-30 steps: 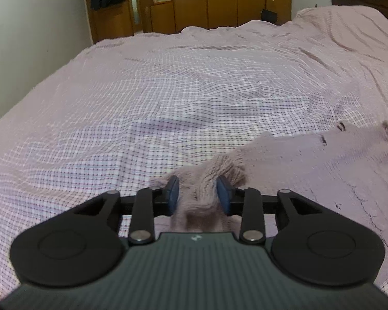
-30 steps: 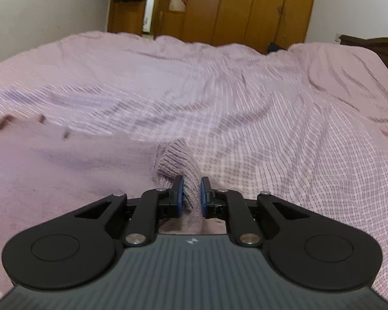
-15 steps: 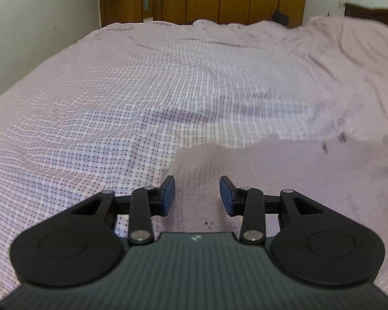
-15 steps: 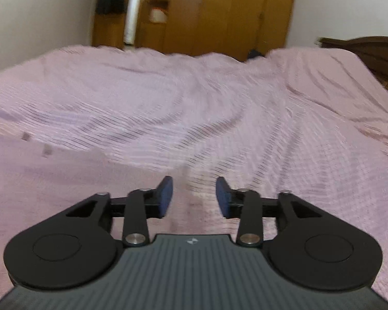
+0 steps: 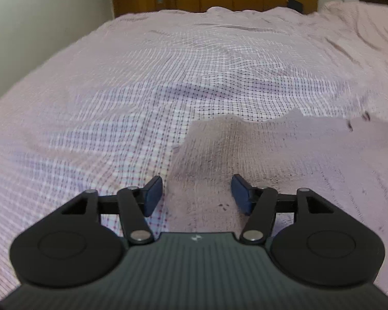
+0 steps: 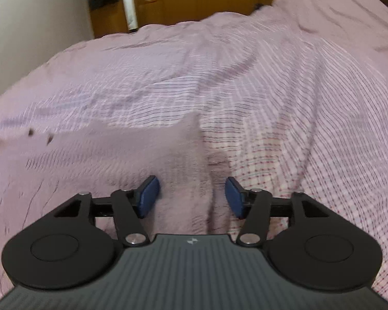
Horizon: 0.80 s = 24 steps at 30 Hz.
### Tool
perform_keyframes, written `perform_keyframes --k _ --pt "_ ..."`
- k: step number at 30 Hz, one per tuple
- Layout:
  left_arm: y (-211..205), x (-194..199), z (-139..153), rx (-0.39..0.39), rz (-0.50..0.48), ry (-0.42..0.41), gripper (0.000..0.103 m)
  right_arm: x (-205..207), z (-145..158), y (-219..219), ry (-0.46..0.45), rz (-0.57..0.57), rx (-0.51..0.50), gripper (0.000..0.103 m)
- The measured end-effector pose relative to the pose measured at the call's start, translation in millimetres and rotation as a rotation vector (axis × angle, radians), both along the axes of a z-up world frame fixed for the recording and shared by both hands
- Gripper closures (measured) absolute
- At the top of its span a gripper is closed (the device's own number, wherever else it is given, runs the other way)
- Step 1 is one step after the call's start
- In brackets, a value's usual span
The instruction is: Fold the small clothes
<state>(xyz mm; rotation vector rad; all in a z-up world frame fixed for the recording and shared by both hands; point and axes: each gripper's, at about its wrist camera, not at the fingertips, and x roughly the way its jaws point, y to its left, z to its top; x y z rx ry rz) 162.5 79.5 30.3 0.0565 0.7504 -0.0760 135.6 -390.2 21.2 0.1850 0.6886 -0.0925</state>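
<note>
1. The knitted garment (image 5: pixel 284 160), a mauve-pink sweater-like piece, lies spread on the bed (image 5: pixel 132 82), which is covered with a pink checked sheet. In the left wrist view its near left corner sits under the left tongs (image 5: pixel 196 193); in the right wrist view its near right corner (image 6: pixel 178 155) sits under the right tongs (image 6: pixel 192 196).

2. The left tongs stand apart and are opening. Knit lies in the gap between the blue pads (image 5: pixel 151 196), but neither pad presses on it.

3. The right tongs are likewise apart and opening. The garment's edge runs between the pads (image 6: pixel 148 196) without being pinched.

4. Both corners look laid down and let go, so I judge this to be the end of one placing or smoothing step, with the folds proper probably not yet made. The blur in the right wrist view limits what can be said of the far edge.

5. Handling, as a judgement: the knit looks soft, light and limp, with an open, stretchy weave. It should drape and sag when lifted, and cling a little to the sheet beneath.

6. The best hold is likely at a thick edge or corner, such as the ribbed hem, gathering enough cloth to fill the pads.

7. Risk: a shallow pinch could slip off, and dragging could stretch the knit or rumple the sheet.
</note>
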Motion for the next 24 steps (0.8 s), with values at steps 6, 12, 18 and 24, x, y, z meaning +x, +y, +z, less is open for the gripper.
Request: perform_keyframes --k 6,12,18,24 --pt "13 -12 10 -0.08 0.044 0.048 0.042 -17 9 -10 -0.008 -0.039 0.071 0.033" --pt "19 -34 21 -0.042 0.17 0.108 0.027 -43 20 -15 -0.002 -0.053 0.142 0.024" --pt "30 -68 20 -0.038 0.309 0.104 0.027 -68 25 -22 0.041 -0.075 0.268 0.018" --pt "43 -74 16 -0.107 0.327 0.119 0.027 -88 13 -17 0.075 -0.077 0.325 0.017"
